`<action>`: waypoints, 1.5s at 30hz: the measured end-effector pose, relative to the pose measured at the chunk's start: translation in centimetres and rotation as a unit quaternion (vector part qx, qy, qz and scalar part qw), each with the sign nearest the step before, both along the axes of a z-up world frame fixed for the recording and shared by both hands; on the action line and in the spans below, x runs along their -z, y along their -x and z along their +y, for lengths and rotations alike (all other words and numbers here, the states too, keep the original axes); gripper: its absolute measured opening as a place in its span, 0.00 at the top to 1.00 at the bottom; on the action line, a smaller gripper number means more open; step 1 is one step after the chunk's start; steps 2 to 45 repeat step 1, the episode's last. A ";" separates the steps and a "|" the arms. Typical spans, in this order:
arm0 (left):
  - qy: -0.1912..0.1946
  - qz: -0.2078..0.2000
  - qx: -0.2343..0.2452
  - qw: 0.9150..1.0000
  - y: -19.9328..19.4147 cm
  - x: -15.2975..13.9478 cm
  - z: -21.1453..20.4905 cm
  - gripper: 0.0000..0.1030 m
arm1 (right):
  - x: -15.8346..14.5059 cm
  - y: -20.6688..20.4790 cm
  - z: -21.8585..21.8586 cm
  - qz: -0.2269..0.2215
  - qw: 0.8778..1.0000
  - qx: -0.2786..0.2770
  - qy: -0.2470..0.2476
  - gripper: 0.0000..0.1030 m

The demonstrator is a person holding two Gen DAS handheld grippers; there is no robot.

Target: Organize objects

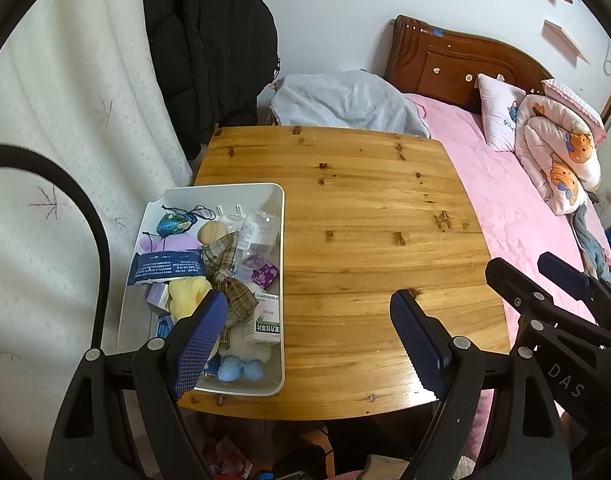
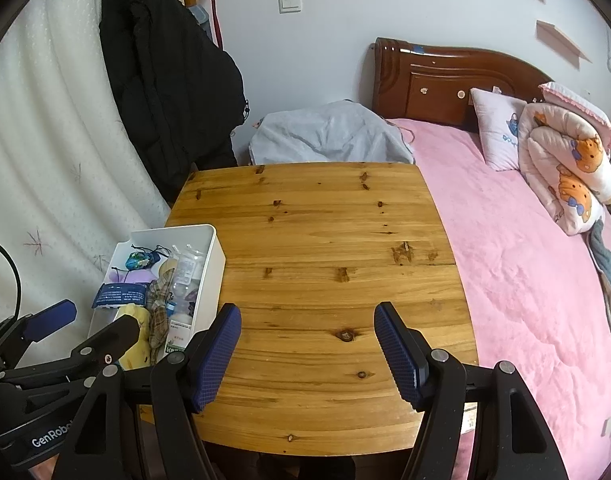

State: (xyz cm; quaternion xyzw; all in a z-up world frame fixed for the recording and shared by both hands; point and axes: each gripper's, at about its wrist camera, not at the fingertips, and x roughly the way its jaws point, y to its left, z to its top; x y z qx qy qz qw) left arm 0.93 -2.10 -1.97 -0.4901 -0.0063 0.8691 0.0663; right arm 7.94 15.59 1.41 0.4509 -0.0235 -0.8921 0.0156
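A white bin (image 1: 279,200) sits on the left front part of the wooden table (image 1: 365,208). It is packed with small items: a blue wipes pack (image 1: 167,266), a plaid bow (image 1: 225,272), a yellow plush (image 1: 187,294), a green-and-white box (image 1: 265,322), clear bottles (image 1: 257,228) and a blue pouch (image 1: 171,224). My left gripper (image 1: 311,340) is open above the table's front edge, its left finger over the bin. My right gripper (image 2: 307,350) is open over bare wood, holding nothing. The bin (image 2: 215,240) also appears left in the right wrist view.
A bed with a pink cover (image 2: 525,280) runs along the table's right side, with pillows and a folded quilt (image 2: 569,168). A grey bundle (image 2: 329,134) lies behind the table. A black coat (image 2: 165,64) and white curtain (image 2: 45,140) hang at left.
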 end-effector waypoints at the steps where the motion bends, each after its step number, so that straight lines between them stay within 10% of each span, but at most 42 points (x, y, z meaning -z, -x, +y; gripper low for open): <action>1: 0.001 -0.002 -0.001 1.000 0.1 0.0 -0.1 0.16 | 0.0 0.1 0.0 0.000 1.000 -0.001 0.000 0.32; 45: 0.001 -0.002 -0.001 1.000 0.1 0.0 -0.1 0.16 | 0.0 0.1 0.0 0.000 1.000 -0.001 0.000 0.32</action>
